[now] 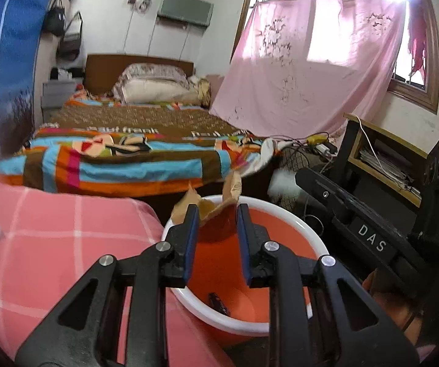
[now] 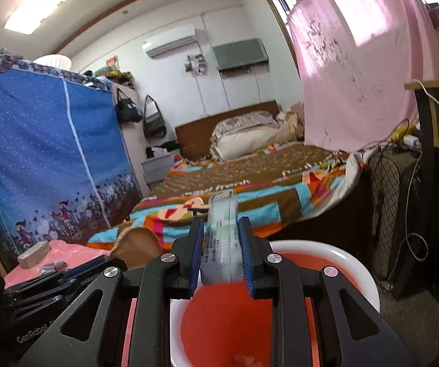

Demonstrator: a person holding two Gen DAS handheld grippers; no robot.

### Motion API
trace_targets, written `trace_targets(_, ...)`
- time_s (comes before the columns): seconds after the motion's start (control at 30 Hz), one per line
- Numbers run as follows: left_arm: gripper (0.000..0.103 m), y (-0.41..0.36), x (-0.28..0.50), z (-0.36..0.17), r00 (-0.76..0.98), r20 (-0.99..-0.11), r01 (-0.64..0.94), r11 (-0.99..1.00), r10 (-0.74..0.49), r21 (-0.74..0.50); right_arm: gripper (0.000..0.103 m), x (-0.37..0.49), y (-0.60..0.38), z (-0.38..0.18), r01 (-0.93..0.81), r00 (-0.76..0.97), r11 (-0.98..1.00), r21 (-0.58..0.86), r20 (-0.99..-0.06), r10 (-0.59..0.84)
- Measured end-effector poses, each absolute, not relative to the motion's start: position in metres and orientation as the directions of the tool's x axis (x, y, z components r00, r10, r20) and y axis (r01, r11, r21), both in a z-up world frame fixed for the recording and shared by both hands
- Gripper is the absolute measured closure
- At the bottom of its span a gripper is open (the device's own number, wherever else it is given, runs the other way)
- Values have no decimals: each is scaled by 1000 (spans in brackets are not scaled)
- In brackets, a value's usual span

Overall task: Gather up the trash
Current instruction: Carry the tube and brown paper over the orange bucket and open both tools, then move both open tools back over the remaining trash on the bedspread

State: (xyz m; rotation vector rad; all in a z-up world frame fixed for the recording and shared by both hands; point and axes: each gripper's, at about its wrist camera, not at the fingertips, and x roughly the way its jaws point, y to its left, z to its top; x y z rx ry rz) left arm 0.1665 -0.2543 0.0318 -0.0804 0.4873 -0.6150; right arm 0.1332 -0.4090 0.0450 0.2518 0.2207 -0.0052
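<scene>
On the left, the left gripper (image 1: pixel 216 211) has its blue-padded jaws partly closed on a crumpled, torn piece of brown paper (image 1: pixel 219 203), holding it over the far rim of the orange bin (image 1: pixel 283 232) with the white lip. To the right, the right gripper (image 2: pixel 221 229) clamps a clear, ribbed plastic tube-like package (image 2: pixel 221 238) with printed text, tightly between its pads, above that same bin (image 2: pixel 351 263).

Daylight floods through the sheer pink embroidered curtain (image 1: pixel 305 61), flaring white at the upper right of the left wrist view. A rectangular ceiling light panel (image 2: pixel 43 1) glows at the upper left of the right wrist view. Fisheye bending curves the edges, corners darken, and the lower left is blurred.
</scene>
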Motion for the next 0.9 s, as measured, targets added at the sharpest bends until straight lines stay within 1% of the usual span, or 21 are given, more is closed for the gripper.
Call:
trace_targets(0.23,73,-260,172,25,686,-459,517,822,-565,-239,80,136,-417,40,60,966,962,267,-257,11)
trace_targets(0.37,68,-255,173,26,693,-457,500,828,-558,-254,75,136,-419,41,65,966,960,271,-259,8)
trace_targets(0.53,63,-241,175,34,725,-434,466,845,-535,-264,72,137,-414,43,58,968,963,262,-250,10)
trace_targets(0.6,59,-232,175,38,745,-418,449,854,-521,-264,67,137,-410,46,50,971,965,256,-239,13)
trace_targets(0.77,51,-203,176,49,793,-380,400,877,-476,-265,58,138,-394,53,24,981,971,236,-191,22)
trace_targets(0.87,47,-184,175,53,820,-360,367,892,-444,-265,57,140,-383,57,5,984,973,231,-176,36)
trace_targets(0.9,45,-178,174,54,830,-354,355,897,-431,-261,54,142,-379,57,0,984,974,227,-174,40)
